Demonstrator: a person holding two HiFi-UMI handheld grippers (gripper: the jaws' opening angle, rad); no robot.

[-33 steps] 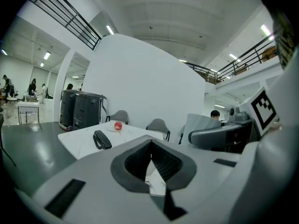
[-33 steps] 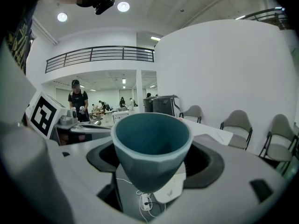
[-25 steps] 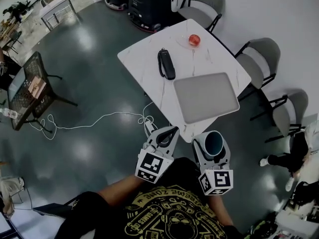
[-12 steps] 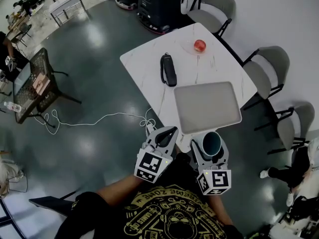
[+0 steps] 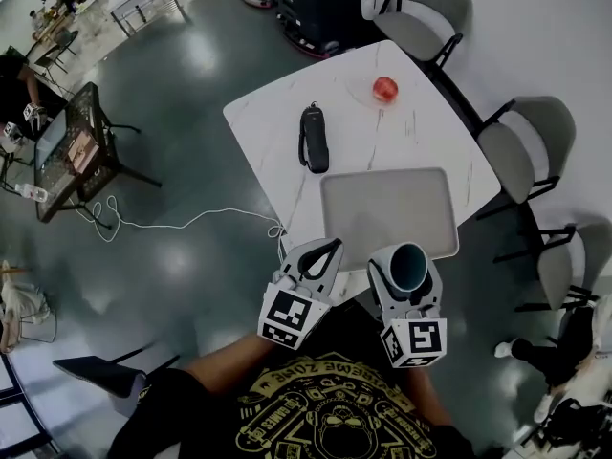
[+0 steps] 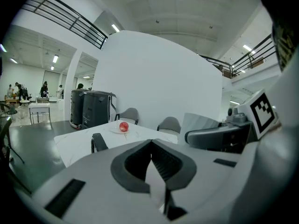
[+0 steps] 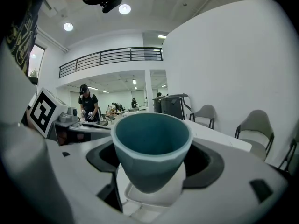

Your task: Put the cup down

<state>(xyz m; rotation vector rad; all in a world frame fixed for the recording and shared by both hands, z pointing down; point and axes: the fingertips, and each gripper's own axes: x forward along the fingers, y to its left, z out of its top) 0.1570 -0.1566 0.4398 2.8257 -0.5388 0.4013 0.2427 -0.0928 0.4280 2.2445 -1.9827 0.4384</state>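
The head camera sits above the person and looks steeply down, well off from the white counter (image 5: 277, 132), with the left claw (image 5: 325, 249) and right claw (image 5: 408, 273) at the frame's bottom. Each claw camera sits close behind its own jaws, facing forward almost level (the cup (image 7: 152, 148) fills much of the right one's view). Head and left views share the counter and red apple (image 5: 384, 88).

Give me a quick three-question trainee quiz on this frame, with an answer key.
1. True or false: the left hand-held gripper is gripping the cup.
2. Which of these sits on the table? A. apple B. bottle C. book
3. Short answer: which lies nearer the person, the tray or the apple?
Key: 1 false; 2 A; 3 tray.
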